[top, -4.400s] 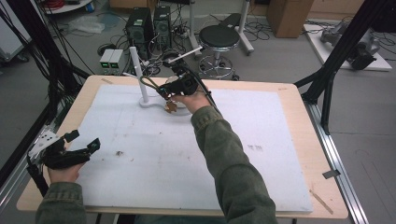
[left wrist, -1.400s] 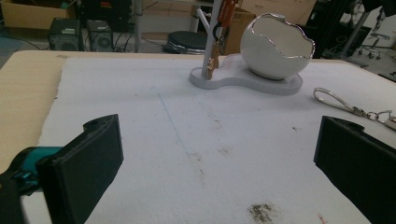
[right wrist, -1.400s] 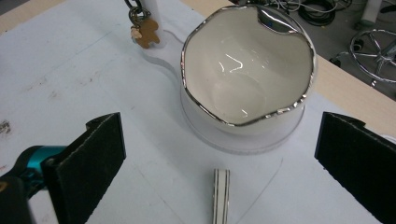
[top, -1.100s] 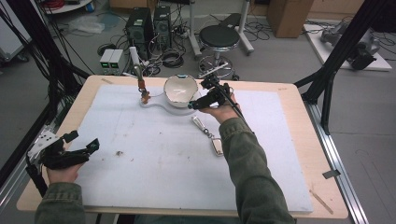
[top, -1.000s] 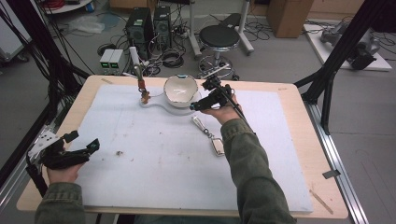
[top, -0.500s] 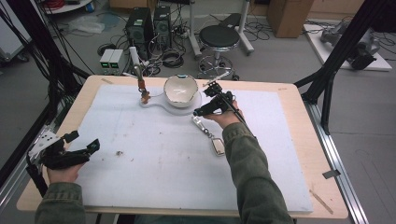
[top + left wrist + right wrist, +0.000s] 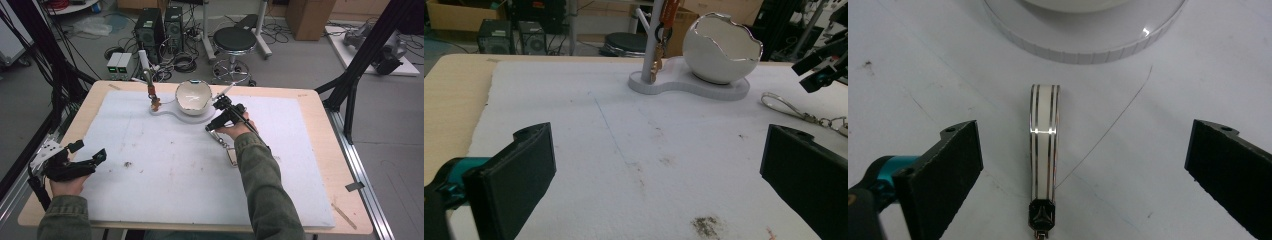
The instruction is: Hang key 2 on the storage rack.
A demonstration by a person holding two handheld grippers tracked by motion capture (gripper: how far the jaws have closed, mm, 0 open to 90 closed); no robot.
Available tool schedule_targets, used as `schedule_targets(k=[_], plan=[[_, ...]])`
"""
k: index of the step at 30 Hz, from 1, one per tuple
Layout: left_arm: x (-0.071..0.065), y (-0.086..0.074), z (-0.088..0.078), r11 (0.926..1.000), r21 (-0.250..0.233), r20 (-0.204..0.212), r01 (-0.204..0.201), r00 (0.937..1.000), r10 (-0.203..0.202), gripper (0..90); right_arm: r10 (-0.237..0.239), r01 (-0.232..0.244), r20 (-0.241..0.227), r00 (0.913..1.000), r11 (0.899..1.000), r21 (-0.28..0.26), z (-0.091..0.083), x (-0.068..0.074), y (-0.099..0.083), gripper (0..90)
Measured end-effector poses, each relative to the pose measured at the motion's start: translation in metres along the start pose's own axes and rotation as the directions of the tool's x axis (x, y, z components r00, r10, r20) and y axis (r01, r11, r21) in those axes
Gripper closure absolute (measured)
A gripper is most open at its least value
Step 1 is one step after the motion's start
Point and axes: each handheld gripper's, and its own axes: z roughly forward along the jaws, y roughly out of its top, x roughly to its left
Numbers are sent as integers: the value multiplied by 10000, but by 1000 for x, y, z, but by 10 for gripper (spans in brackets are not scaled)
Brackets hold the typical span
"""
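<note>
Stripes on the keychain strap (image 7: 1044,150) show between the right claw (image 7: 1083,175) (spread wide), left claw (image 7: 659,185) likewise spread

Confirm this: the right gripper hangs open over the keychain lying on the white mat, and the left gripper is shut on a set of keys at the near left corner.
Not quite. The left gripper is open and holds nothing, as the left gripper view shows: its jaws stand wide apart over bare white mat. The rest holds: the right gripper hangs open over the keychain lying on the mat.
</note>
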Motion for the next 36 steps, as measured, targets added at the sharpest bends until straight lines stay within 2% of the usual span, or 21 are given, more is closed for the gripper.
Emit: schedule_targets(k=[5,12,13,14,15,17,19,20,21,27,31,32,36], plan=[[0,0,0,10000,8,8,-1,10000,1,18,-85,84,31,10000,9994,326,9,3,0,12],[0,0,0,10000,28,27,-31,10000,31,18,-15,26,-111,9999,9957,931,19,5,-2,86],[0,0,0,10000,22,25,-29,10000,29,18,-4,32,-270,9996,9944,1058,21,5,-3,169],[0,0,0,10000,12,12,-7,10000,7,18,-102,145,-393,9992,9938,1105,22,5,-4,209],[0,0,0,10000,12,12,-7,10000,7,18,-11,67,-494,9988,9936,1129,22,6,-4,250],[0,0,0,10000,-9,16,7,10000,-7,18,-92,151,-525,9986,9934,1136,23,5,-5,281],[0,0,0,10000,-15,16,11,10000,-11,18,-29,109,-651,9979,9924,1227,24,6,-8,359],[0,0,0,10000,4,19,-5,10000,5,18,-29,109,-651,9979,9924,1227,24,6,-8,359],[0,0,0,10000,12,33,-16,10000,16,18,-53,135,-683,9977,9926,1210,24,5,-11,416],[0,0,0,10000,4,14,-1,10000,1,18,-140,215,-593,9981,9917,1268,25,5,-12,536],[0,0,0,10000,46,22,-36,10000,36,18,-104,186,-652,9978,9918,1261,25,5,-12,720],[0,0,0,10000,43,27,-35,10000,35,18,60,41,-786,9969,9918,1277,24,4,-12,736],[0,0,1,10000,24,21,-6,10000,6,18,53,64,-853,9963,9906,1363,23,4,-13,744]])
